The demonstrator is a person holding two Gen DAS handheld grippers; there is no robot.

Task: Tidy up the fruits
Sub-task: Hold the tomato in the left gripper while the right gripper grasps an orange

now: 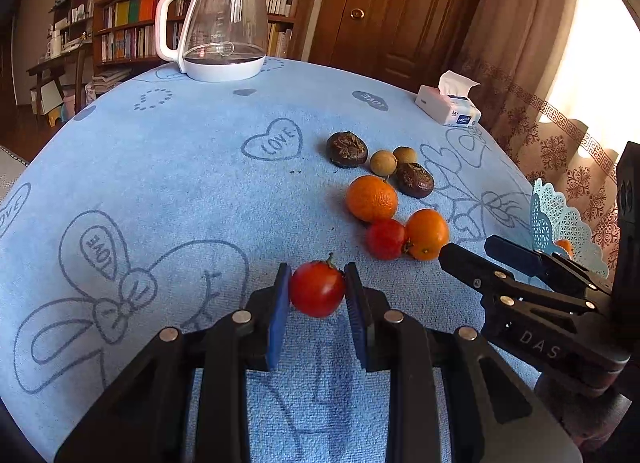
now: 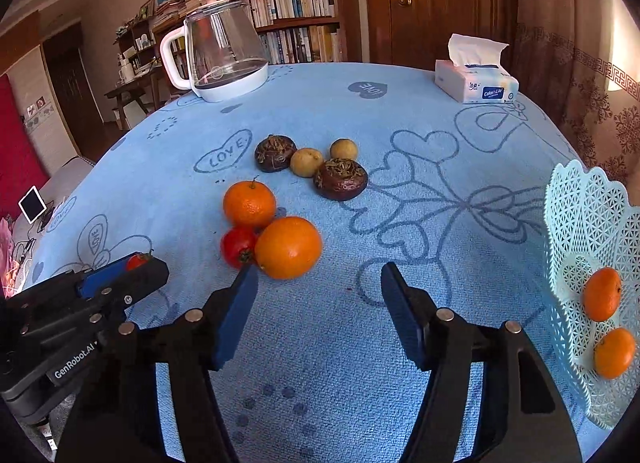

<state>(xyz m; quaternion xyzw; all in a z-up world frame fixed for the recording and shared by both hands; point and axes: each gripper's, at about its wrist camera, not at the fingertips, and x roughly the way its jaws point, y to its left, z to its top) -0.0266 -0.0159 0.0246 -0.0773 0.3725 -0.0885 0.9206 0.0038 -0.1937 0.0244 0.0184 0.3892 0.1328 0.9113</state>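
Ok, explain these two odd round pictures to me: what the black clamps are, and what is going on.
Each clamp is a hand-held gripper with a fisheye camera looking along its jaws. One picture comes from the left gripper, which is shut on a red tomato. The other comes from the right gripper, open and empty. On the blue tablecloth lie two oranges, another tomato and small brown fruits. A white lattice basket on the right holds two more oranges. A glass kettle and a tissue pack stand farther back.
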